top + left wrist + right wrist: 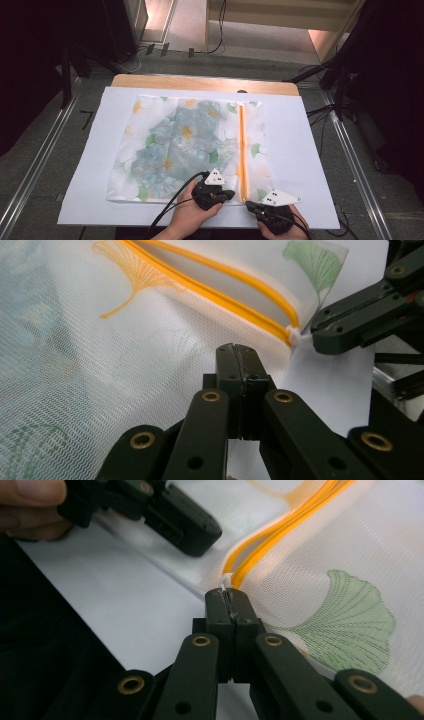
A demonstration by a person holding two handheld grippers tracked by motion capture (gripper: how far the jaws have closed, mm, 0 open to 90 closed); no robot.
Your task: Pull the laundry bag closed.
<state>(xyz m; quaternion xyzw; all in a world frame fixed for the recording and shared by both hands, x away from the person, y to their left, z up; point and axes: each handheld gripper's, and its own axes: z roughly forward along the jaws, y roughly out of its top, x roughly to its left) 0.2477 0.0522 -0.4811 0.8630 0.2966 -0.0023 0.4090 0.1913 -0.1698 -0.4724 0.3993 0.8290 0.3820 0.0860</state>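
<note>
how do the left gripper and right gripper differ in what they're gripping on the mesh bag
The left gripper is shut on the plain mesh of the mesh bag, a little away from the orange zipper; the right gripper is shut on the white zipper pull at the zipper's near end. In the high view the left gripper sits over the bag's near edge, while the right gripper lies mostly on the white sheet. Both have their jaws closed at the bag's near edge.

Wooden table (pixel 150 80), white sheet (pixel 310 165) spread over it, mesh laundry bag (pixel 150 150) lying flat on the sheet
</note>
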